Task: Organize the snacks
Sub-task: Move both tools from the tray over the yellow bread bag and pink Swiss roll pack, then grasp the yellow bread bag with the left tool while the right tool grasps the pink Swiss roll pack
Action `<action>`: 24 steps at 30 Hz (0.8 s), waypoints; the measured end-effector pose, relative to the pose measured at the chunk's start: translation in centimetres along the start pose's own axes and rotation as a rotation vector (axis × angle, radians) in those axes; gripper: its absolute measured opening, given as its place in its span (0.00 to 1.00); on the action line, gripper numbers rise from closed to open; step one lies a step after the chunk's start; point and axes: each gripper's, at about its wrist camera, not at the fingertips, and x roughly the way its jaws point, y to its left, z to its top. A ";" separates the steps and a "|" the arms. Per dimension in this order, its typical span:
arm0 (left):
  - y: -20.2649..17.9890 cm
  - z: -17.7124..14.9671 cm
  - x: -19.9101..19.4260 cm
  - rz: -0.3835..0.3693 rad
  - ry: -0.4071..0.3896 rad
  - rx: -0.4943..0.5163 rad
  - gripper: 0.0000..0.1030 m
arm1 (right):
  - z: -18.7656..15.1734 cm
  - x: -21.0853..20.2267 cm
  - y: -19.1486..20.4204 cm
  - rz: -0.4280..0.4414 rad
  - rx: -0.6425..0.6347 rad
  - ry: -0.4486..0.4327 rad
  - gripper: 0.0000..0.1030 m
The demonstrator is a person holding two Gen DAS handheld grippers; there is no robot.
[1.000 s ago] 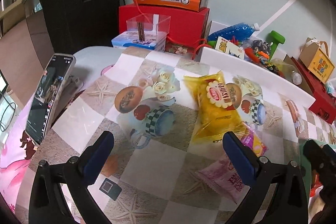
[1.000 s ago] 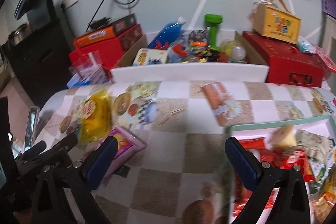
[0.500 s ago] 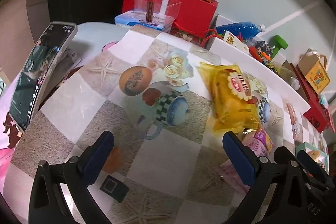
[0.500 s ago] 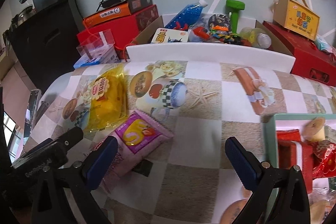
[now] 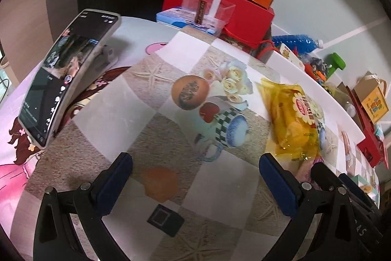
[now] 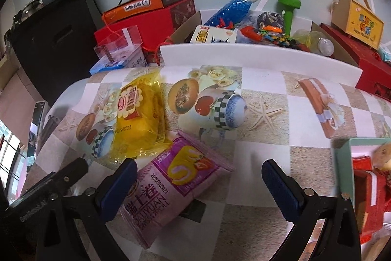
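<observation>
two loose snack packs lie on the patterned tablecloth (image 6: 264,141): a pink swiss roll pack (image 6: 171,187) in the lower middle of the right wrist view and a yellow snack bag (image 6: 139,111) just above and left of it, their near edges touching or overlapping. the right gripper (image 6: 199,184) is spread wide and holds nothing; the pink pack's lower left part sits by its left blue pad, with most of the pack between the jaws, so this is the nearer tool. the pack's long axis runs diagonally, from lower left to upper right of that frame, so a grasp likely calls for a small turn or closing across its narrow width. the left gripper (image 5: 195,177) is also wide open and empty, facing bare cloth, with the yellow bag at the right of its frame above its right pad. a teal tray (image 6: 342,155) already holding red packets sits at the right edge of the right wrist view, probably the destination.
</observation>
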 end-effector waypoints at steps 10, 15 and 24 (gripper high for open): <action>-0.8 -0.1 0.2 -0.030 0.010 0.023 1.00 | -0.6 -0.1 -0.7 -0.049 -0.037 0.029 1.00; -1.8 0.1 0.2 -0.075 0.011 0.027 1.00 | -0.9 -0.2 -2.7 -0.074 -0.009 0.030 1.00; -6.2 1.8 0.9 -0.226 -0.005 0.073 1.00 | -0.5 -0.2 -4.5 -0.077 0.024 0.012 0.87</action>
